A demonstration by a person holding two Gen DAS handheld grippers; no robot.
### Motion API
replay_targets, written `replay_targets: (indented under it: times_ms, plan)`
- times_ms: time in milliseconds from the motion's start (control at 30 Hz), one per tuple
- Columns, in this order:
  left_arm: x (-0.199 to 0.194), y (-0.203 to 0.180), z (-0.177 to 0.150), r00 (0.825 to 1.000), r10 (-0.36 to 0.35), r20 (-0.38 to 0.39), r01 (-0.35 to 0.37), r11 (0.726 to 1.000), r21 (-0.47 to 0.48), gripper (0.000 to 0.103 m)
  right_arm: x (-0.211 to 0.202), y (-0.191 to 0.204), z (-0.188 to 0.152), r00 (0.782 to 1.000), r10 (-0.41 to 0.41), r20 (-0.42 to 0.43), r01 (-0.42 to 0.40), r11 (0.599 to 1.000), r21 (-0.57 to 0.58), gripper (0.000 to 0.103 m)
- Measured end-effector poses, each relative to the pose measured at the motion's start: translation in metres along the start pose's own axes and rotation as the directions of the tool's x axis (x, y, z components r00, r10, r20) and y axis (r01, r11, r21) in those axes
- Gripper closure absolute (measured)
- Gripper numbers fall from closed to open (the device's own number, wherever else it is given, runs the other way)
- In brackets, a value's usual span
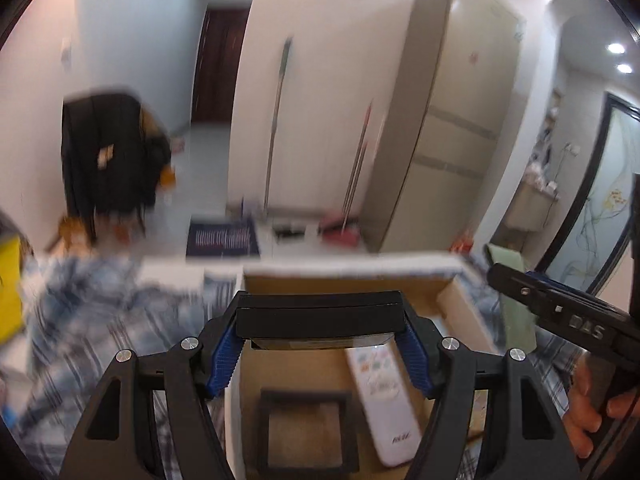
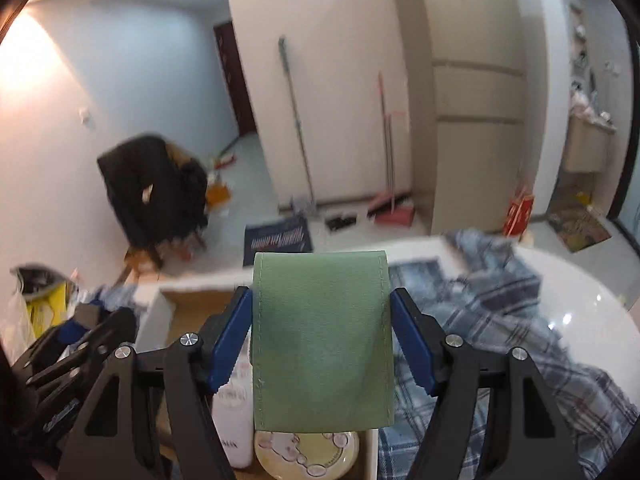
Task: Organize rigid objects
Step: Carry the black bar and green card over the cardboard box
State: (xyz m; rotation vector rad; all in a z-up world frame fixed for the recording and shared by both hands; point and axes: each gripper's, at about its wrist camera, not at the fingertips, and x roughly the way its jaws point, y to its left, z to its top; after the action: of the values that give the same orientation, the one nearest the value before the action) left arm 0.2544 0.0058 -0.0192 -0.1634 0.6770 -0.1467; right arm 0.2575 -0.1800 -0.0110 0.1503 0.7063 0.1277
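A: State what each gripper holds.

B: The left gripper is clamped on a flat black box, rigid and rectangular with a glossy underside, its ridged blue pads pressed to both ends. The right gripper grips a green pouch of soft, suede-like material with stitched edges and a folded top.

A: Location of both items?

B: Both hang above an open cardboard box with white outer walls. It sits on a blue plaid cloth spread over a glossy white table.

A: Contents of the box?

B: A white remote control with pastel buttons, its printed logo too blurred to read; a square black frame; a white bottle with unreadable lettering; a round cream tin with cartoon artwork.

A: Any legible writing?

B: Raised characters on the right gripper's body, seen from the left wrist, too indistinct to read reliably.

A: Surroundings?

B: A beige refrigerator, a mop, a red dustpan and a dark chair.
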Motion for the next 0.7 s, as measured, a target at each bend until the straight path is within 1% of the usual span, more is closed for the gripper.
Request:
replay_targets:
  times_ms: [33,67,133,200,267,400,467,700]
  plan:
    - [0.005,0.001,-0.001,0.999,0.018,-0.027,-0.018,1.0,-0.006,0.032,0.004,0.0,-0.002,1.0,0.004,-0.022,-0.005,1.0,-0.007,0.035]
    - [0.01,0.001,-0.004,0.999,0.028,-0.042,-0.028,1.0,0.008,0.032,0.008,0.0,-0.004,0.999,0.001,-0.039,-0.001,1.0,-0.015,0.034]
    - [0.014,-0.003,-0.008,0.998,0.04,-0.049,-0.038,0.999,0.037,0.032,0.012,0.001,-0.006,0.998,-0.001,-0.055,0.0,1.0,-0.027,0.034]
    - [0.014,-0.005,-0.012,0.998,0.03,-0.055,-0.028,0.999,0.039,0.032,0.013,0.004,-0.009,0.998,0.003,-0.067,-0.005,0.999,-0.035,0.034]
    - [0.023,-0.006,-0.012,0.997,0.015,-0.073,-0.012,0.999,0.044,0.032,0.022,0.006,-0.007,0.997,0.003,-0.073,-0.006,0.999,-0.044,0.034]
    - [0.035,-0.003,-0.019,0.995,0.039,-0.096,-0.034,0.998,0.045,0.032,0.024,0.008,-0.008,0.997,0.002,-0.075,-0.005,0.999,-0.049,0.035]
    - [0.04,-0.002,-0.022,0.991,0.046,-0.127,-0.04,0.998,0.047,0.032,0.027,0.009,-0.009,0.996,0.006,-0.084,-0.01,0.999,-0.05,0.034]
    - [0.049,0.0,-0.025,0.986,0.049,-0.161,-0.043,0.998,0.04,0.032,0.033,0.005,-0.011,0.994,0.025,-0.105,-0.027,0.999,-0.018,0.035]
